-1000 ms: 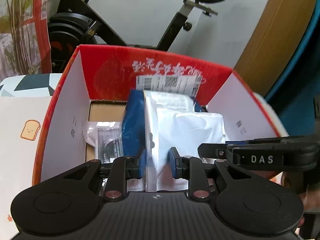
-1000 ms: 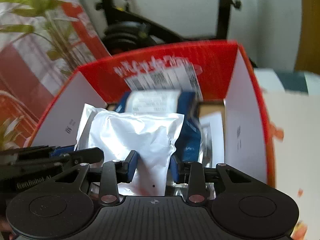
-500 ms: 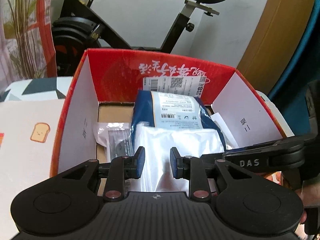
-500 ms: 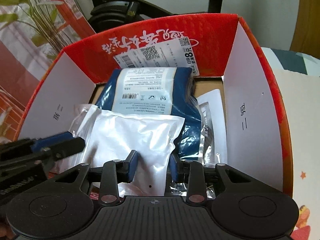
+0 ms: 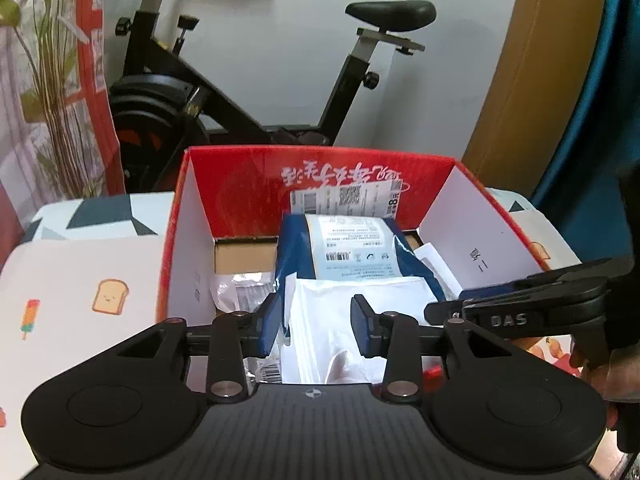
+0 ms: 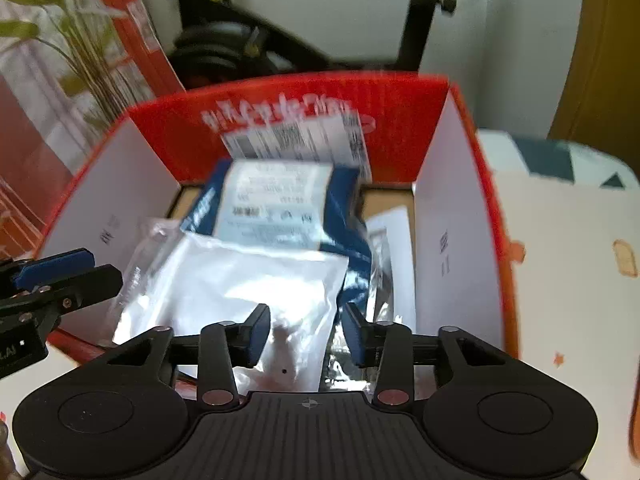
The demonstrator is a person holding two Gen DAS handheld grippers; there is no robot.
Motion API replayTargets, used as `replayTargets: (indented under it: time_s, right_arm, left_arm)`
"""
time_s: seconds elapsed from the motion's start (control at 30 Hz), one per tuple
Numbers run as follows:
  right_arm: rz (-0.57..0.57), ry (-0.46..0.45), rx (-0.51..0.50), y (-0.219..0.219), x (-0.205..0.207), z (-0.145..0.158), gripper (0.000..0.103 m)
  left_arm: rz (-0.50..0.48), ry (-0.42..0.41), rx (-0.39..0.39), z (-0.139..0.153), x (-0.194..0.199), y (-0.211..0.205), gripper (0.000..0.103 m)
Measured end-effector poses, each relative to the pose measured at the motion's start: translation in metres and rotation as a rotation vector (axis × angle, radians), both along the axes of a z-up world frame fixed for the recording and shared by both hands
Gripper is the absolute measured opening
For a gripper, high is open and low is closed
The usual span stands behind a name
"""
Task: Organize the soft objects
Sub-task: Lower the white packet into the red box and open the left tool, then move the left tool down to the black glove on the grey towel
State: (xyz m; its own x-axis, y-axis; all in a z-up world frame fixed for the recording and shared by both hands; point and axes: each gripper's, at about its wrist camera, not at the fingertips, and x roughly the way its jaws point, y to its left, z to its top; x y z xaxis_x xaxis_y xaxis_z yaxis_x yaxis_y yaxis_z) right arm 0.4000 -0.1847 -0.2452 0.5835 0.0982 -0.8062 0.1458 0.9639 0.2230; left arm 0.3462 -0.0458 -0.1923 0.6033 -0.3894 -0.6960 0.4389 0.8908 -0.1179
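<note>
A red cardboard box point(image 5: 248, 184) with white side flaps holds soft packages. A blue parcel with a white label point(image 5: 352, 244) leans toward the back wall. A white pouch point(image 5: 348, 320) lies in front of it, over the box's near edge. My left gripper point(image 5: 314, 328) is open above the pouch's near end and grips nothing. In the right wrist view the same box point(image 6: 280, 120), blue parcel point(image 6: 280, 208) and white pouch point(image 6: 248, 280) show. My right gripper point(image 6: 306, 334) is open over the pouch's near edge.
Clear plastic bags point(image 5: 236, 292) lie in the box's left part, and more lie at its right point(image 6: 384, 264). The box stands on a white cloth with printed toast point(image 5: 110, 296). An exercise bike point(image 5: 224, 92) and a plant point(image 5: 52, 80) stand behind.
Both grippers let go of the pouch and parcel and drew back and up. The packages now rest in the box. The right wrist view is blurred by motion.
</note>
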Motion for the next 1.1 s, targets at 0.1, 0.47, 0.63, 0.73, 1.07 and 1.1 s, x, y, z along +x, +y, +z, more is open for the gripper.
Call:
replayTargets:
  time_s: [0.1, 0.47, 0.63, 0.73, 1.07, 1.1]
  right_arm:
    - [0.006, -0.095, 0.001, 0.0, -0.017, 0.015, 0.06]
    - [0.016, -0.372, 0.001, -0.004, -0.095, 0.048, 0.103]
    - [0.046, -0.451, 0.016, 0.002, -0.142, 0.038, 0.103]
    - [0.05, -0.449, 0.051, 0.007, -0.163, 0.021, 0.103]
    - [0.096, -0.338, -0.087, 0.044, -0.201, -0.04, 0.103]
    - [0.105, -0.324, -0.095, 0.047, -0.202, -0.043, 0.103]
  left_arm:
    - [-0.007, -0.037, 0.016, 0.01, -0.01, 0.003, 0.06]
    - [0.006, -0.174, 0.032, 0.036, -0.072, 0.023, 0.103]
    - [0.024, -0.179, 0.016, 0.028, -0.101, 0.037, 0.103]
    - [0.048, -0.152, -0.001, 0.016, -0.114, 0.047, 0.103]
    - [0.094, -0.069, -0.02, -0.03, -0.164, 0.06, 0.103]
    - [0.099, -0.061, -0.021, -0.035, -0.167, 0.061, 0.103]
